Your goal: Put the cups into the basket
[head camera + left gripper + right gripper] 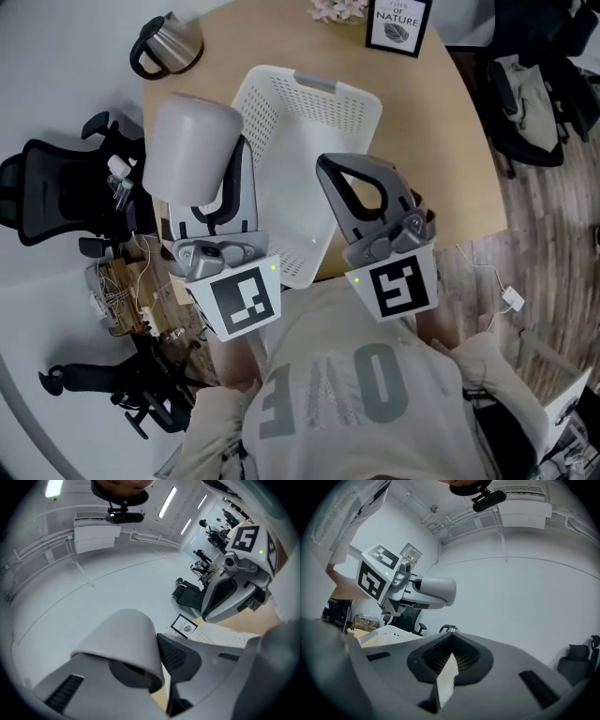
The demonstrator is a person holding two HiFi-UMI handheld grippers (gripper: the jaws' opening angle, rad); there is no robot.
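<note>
The left tool grips a white cup above the tabletop's left edge. The right tool is closed on the basket's wall.

Framed sign, upright at the far edge of the table: black print "OF NATURE" above a leaf emblem, with a smaller line over it that is too fine to read. The same sign shows in the left gripper view, its wording illegible there.

Shirt of the person: large pale letters, seen upside down and partly creased; O, V and E can be made out.

Coded square marker and second coded marker: black-and-white patterns only, no lettering.
</note>
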